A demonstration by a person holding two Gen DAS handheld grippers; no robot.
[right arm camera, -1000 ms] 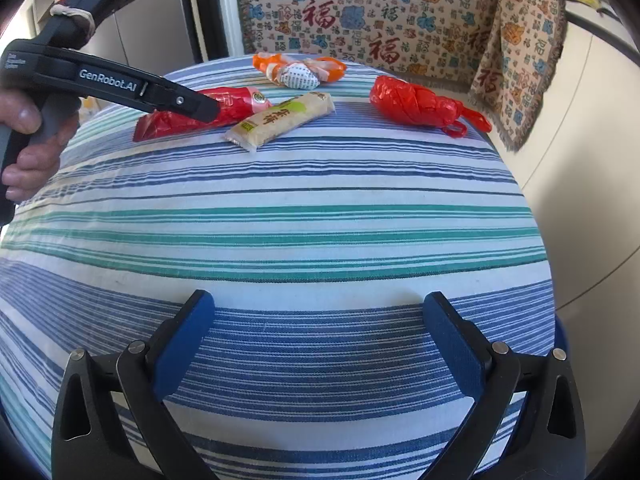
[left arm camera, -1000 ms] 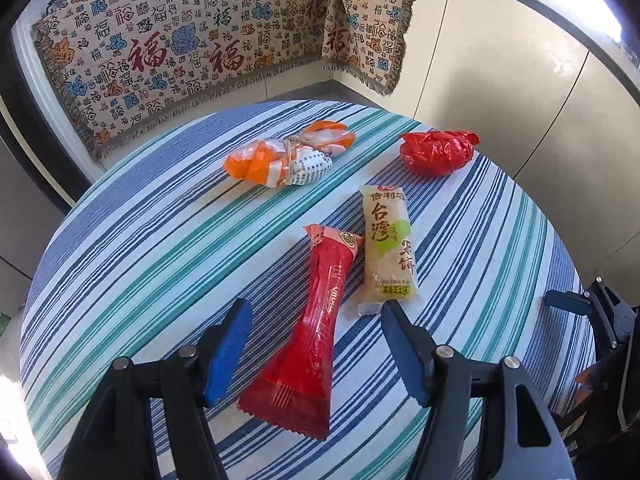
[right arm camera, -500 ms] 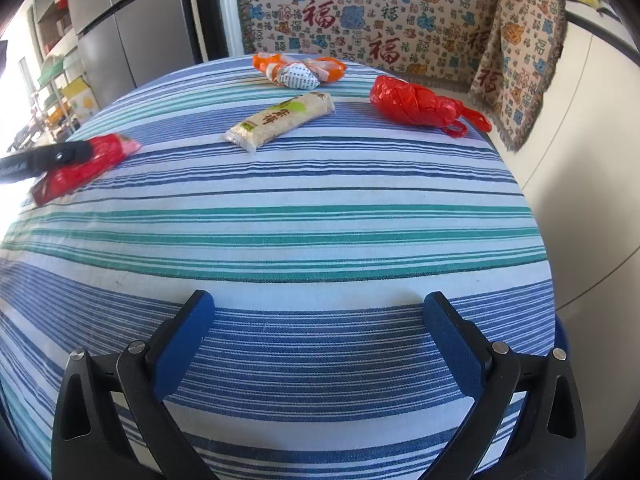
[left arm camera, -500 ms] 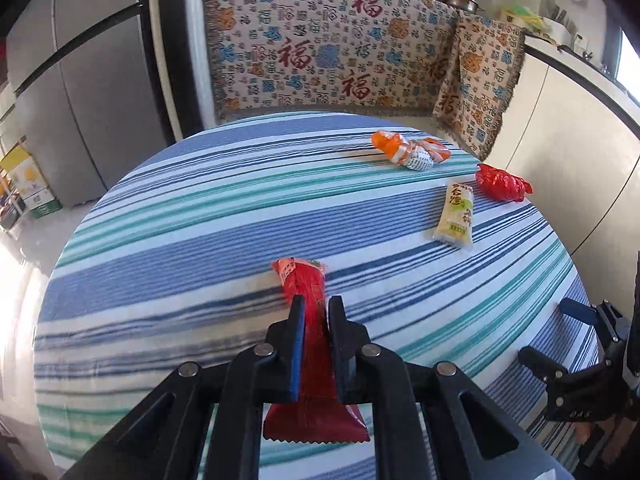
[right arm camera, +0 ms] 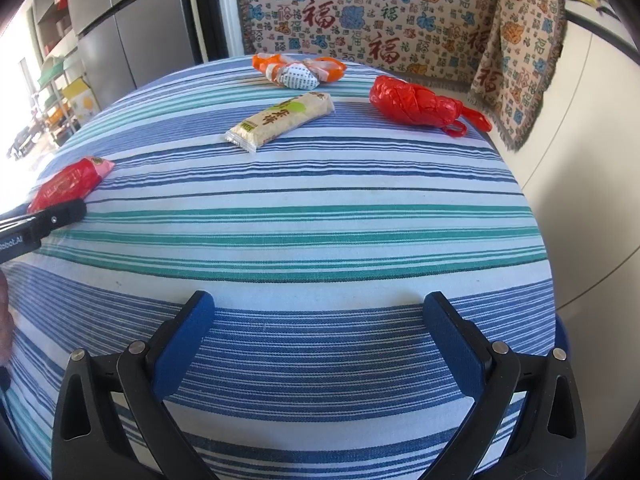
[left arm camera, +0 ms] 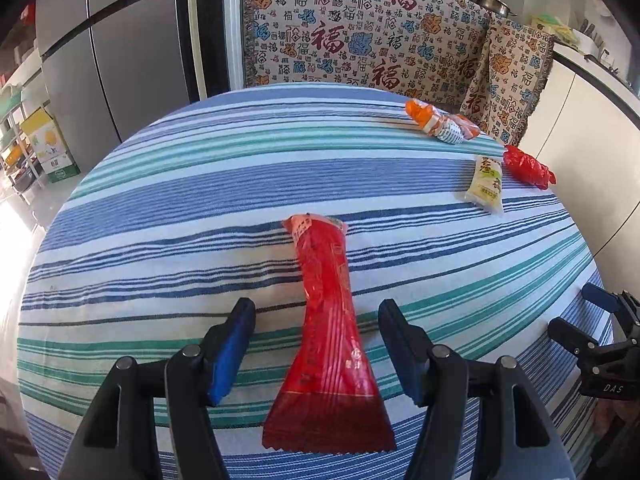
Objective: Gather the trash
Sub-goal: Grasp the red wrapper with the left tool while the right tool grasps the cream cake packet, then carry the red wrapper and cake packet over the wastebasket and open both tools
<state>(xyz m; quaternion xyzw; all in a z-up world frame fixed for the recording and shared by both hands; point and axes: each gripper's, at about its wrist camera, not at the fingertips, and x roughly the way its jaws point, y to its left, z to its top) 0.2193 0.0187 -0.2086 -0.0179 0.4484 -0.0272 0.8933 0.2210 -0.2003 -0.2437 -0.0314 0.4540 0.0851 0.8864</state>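
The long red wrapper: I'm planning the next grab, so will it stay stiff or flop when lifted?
The long red wrapper looks flat, pinched at its middle and crinkled, so probably empty, light and floppy. Its glossy film may slip between the open left gripper's pads.

**Red wrapper between parted jaws**

Left gripper (left arm camera: 316, 328) over striped tablecloth (left arm camera: 160, 216), jaws just opened, pads clear of long red wrapper (left arm camera: 326, 320) lying flat between them. Far right: orange-and-white wrapper (left arm camera: 442, 123), pale rice-cracker packet (left arm camera: 486, 185), crumpled red bag (left arm camera: 527, 167) just beside it. Right gripper (left arm camera: 576, 314) at right edge.
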